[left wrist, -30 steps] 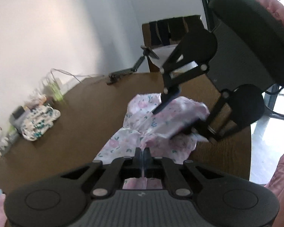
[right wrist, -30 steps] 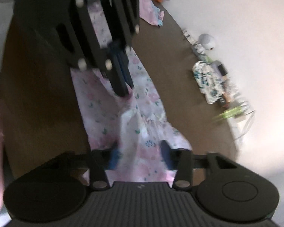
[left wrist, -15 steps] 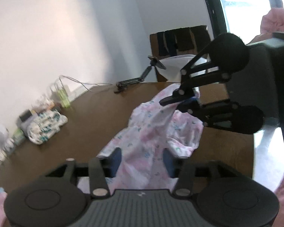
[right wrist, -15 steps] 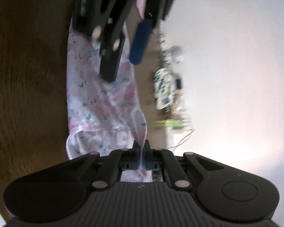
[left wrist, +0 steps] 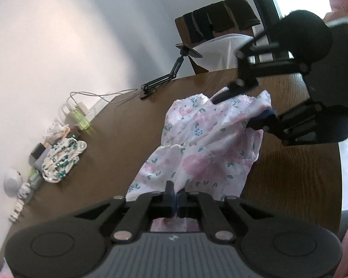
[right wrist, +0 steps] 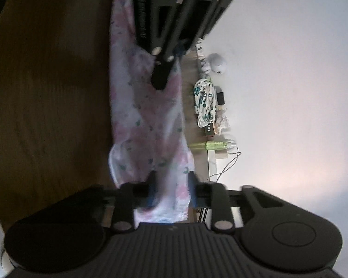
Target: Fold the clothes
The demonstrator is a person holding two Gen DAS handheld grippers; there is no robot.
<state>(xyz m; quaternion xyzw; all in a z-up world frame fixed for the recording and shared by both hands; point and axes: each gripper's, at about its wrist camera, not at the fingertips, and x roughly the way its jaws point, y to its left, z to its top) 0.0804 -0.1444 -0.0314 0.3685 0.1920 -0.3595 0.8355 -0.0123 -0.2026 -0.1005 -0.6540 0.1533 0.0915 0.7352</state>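
1. The left gripper [left wrist: 175, 199] has its fingers pinched tight together on the near edge of the floral garment [left wrist: 204, 143], so a bit of pink-and-white cloth is squeezed right between them.
2. The right gripper [left wrist: 241, 108] is spread apart: in the left wrist view one finger sits over the far end of the garment and the blue-padded one is tucked under a raised fold. In its own view the cloth runs loosely through the gap between the two fingers [right wrist: 171, 190], not squeezed.
3. The garment itself is stretched out between the two grippers, partly lifted and bunched at the far end, with the rest draped on the round wooden table [left wrist: 118, 134].
4. Over by the wall side of the table there's a second little piece of clothing, white with a teal print [left wrist: 62, 157], well apart from the main one.
5. Near that sits a green bottle [left wrist: 81, 118], a white charger with its cable [left wrist: 99, 96], and some small clutter that's too blurry to name.
6. A black phone stand [left wrist: 171, 69] is clamped on the far edge of the table, and a wooden chair [left wrist: 220, 32] stands behind it.
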